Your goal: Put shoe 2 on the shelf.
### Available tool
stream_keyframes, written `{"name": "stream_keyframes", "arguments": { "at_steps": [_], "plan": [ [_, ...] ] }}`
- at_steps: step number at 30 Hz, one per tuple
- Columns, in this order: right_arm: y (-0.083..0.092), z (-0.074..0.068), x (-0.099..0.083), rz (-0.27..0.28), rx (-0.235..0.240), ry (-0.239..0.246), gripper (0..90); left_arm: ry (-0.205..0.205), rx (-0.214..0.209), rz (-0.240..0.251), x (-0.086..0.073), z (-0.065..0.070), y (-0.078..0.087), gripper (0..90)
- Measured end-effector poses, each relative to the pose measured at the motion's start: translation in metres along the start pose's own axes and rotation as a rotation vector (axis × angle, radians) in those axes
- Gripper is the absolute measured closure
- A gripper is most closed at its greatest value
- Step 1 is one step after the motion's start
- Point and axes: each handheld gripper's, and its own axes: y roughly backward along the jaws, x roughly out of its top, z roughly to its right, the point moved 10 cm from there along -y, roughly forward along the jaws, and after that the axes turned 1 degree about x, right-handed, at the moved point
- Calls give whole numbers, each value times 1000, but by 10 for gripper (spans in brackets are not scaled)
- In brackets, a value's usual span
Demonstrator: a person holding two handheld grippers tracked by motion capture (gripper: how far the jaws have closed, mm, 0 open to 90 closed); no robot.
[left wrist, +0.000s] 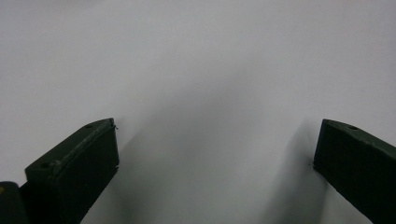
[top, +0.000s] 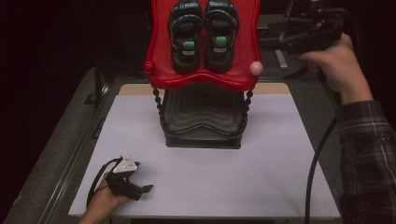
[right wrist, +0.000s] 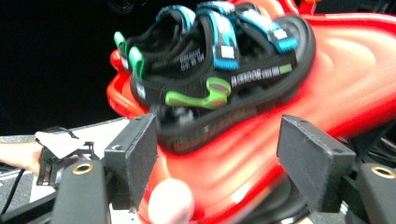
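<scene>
High view: pair of black strapped sandals with blue and green tabs on red glossy tiered rack top, long axes running away from person. Right claw just right of rack, level, nearer hand. Left claw rests on white surface, well apart.
Left gripper view: left claw released, empty.
Right gripper view: right claw released, jaws apart, nothing between; sandals ahead, side-on.

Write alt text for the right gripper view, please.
A pair of black sandals with blue straps sits on a red shelf, seen from the side. The right gripper has its jaws open in front of the shelf, holding nothing.
</scene>
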Motion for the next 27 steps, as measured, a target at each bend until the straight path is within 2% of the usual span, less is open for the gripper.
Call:
{"name": "stream_keyframes", "arguments": {
  "at_steps": [5,12,19,23,27],
  "plan": [
    [18,-5,-30,-9,-29,-20,256,0,0,0,0,0,0,0],
    [30,-13,-70,-30,-70,-46,230,-1,-1,-3,0,0,0,0],
    [29,-24,-118,-58,-99,-91,188,2,-1,-1,0,0,0,0],
    [22,-31,-151,-101,-141,-112,173,3,-1,1,0,0,0,0],
    [13,-42,-180,-130,-147,-141,144,3,1,3,0,0,0,0]
  ]
}}
